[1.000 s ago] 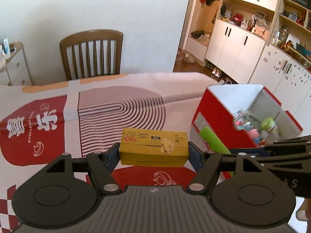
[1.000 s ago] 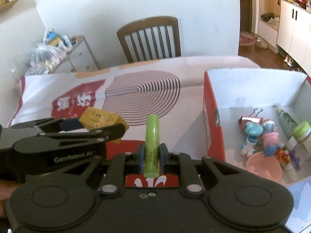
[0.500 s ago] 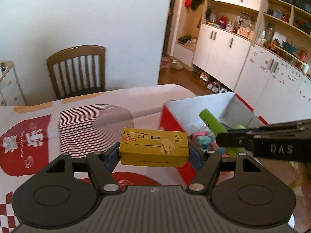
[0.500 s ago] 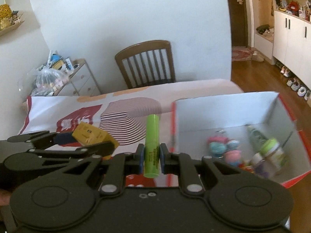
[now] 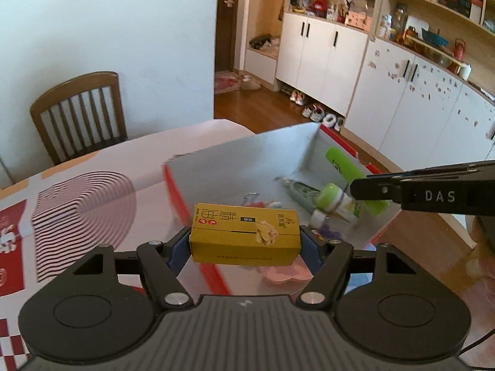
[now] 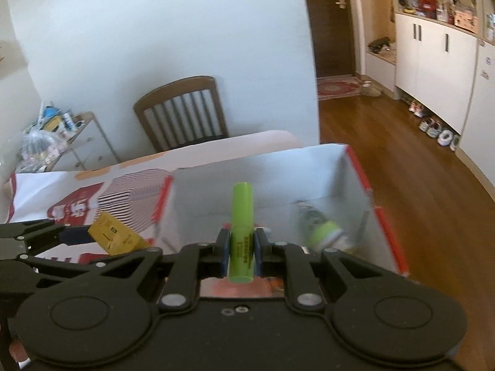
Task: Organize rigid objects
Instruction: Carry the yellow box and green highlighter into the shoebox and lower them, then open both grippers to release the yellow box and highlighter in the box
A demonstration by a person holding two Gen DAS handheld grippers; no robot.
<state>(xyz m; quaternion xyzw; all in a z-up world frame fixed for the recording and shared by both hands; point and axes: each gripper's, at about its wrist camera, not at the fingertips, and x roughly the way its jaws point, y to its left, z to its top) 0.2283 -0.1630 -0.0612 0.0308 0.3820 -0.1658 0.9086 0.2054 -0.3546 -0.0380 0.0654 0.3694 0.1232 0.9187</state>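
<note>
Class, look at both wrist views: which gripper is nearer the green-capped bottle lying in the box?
Right. The right gripper hangs over the green-capped bottle; the left gripper is by the box's near-left side.

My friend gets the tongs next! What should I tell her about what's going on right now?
Left tongs: shut on the yellow carton, held over the near end of the red and white box.
Right tongs: shut on the green tube, pointing into the same box.
Already in the box: a green-capped bottle, a pink dish and some small blurred bits.
Left to do: lower both, let go of the carton and tube inside the box.
</note>
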